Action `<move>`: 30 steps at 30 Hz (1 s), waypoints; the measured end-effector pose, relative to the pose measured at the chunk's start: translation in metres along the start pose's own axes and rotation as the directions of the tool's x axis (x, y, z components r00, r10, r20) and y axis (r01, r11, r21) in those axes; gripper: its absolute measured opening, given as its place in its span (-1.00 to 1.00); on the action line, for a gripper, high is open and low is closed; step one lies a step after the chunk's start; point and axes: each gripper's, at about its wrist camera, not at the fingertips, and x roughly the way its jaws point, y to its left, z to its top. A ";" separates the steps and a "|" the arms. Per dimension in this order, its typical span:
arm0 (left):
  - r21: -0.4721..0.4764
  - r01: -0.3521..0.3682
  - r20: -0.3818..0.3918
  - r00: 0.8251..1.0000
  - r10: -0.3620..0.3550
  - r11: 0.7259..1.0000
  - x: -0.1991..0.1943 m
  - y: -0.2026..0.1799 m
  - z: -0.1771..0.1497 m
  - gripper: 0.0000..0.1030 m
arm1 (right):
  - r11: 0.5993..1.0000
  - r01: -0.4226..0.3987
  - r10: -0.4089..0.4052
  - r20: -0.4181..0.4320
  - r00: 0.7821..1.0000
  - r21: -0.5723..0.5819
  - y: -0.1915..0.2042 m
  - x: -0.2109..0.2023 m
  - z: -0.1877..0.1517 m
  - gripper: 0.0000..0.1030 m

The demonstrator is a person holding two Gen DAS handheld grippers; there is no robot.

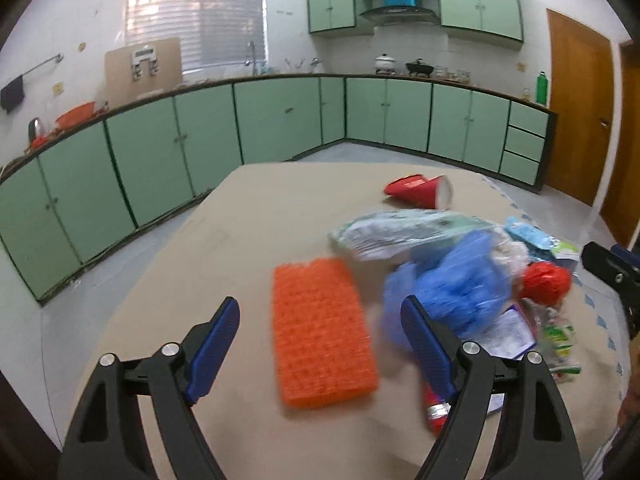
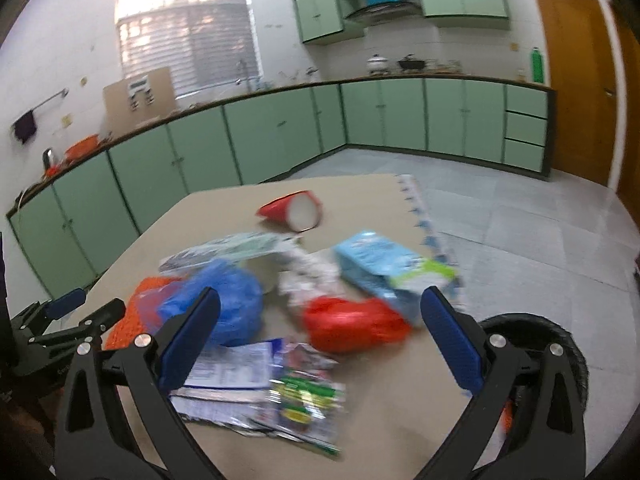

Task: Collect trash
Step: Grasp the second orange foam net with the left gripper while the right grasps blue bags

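Green cabinets (image 1: 280,120) line the kitchen walls behind a beige table (image 1: 224,240) scattered with trash.

From the left wrist view, the left gripper (image 1: 320,320) hovers low over the table with its jaws wide apart and nothing between the pads. An orange scrubbing sponge (image 1: 322,334) lies flat just ahead of it. To the sponge's right sits a crumpled blue plastic bag (image 1: 452,284), touching a pale printed wrapper (image 1: 400,232) behind it and a red wrapper (image 1: 546,282) beside it. A red paper cup (image 1: 420,191) lies on its side farther back, apart from the heap.

From the right wrist view, the right gripper (image 2: 320,328) also has its jaws spread, holding nothing. A light blue carton (image 2: 384,268) lies near the table's right edge, and flat printed packets (image 2: 260,388) lie nearest the camera. A black bin (image 2: 560,344) shows low on the right, beside the table.
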 end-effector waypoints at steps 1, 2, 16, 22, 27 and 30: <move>-0.004 -0.009 0.000 1.000 0.009 1.000 0.002 0.006 -0.001 0.58 | 1.000 -0.004 0.004 -0.003 1.000 -0.010 0.006 0.003 0.001 0.88; -0.004 -0.014 0.003 1.000 0.014 1.000 0.001 0.011 -0.003 0.58 | 1.000 -0.008 0.008 -0.008 1.000 -0.022 0.013 0.007 0.000 0.85; -0.026 0.003 -0.035 0.999 -0.004 1.000 0.024 0.035 -0.014 0.58 | 0.993 -0.073 0.060 -0.144 0.988 -0.091 0.064 0.070 0.001 0.44; -0.030 0.017 -0.060 0.998 -0.019 0.999 0.031 0.033 -0.019 0.58 | 0.981 -0.162 0.141 -0.187 0.972 -0.104 0.071 0.072 -0.003 -0.39; -0.021 0.025 -0.080 0.996 -0.027 0.999 0.038 0.028 -0.022 0.58 | 0.976 -0.174 0.149 -0.175 0.973 -0.134 0.073 0.066 -0.005 -0.64; -0.023 0.043 -0.104 0.994 -0.045 0.999 0.044 0.025 -0.023 0.56 | 0.976 -0.182 0.160 -0.174 0.972 -0.120 0.069 0.065 -0.007 -0.73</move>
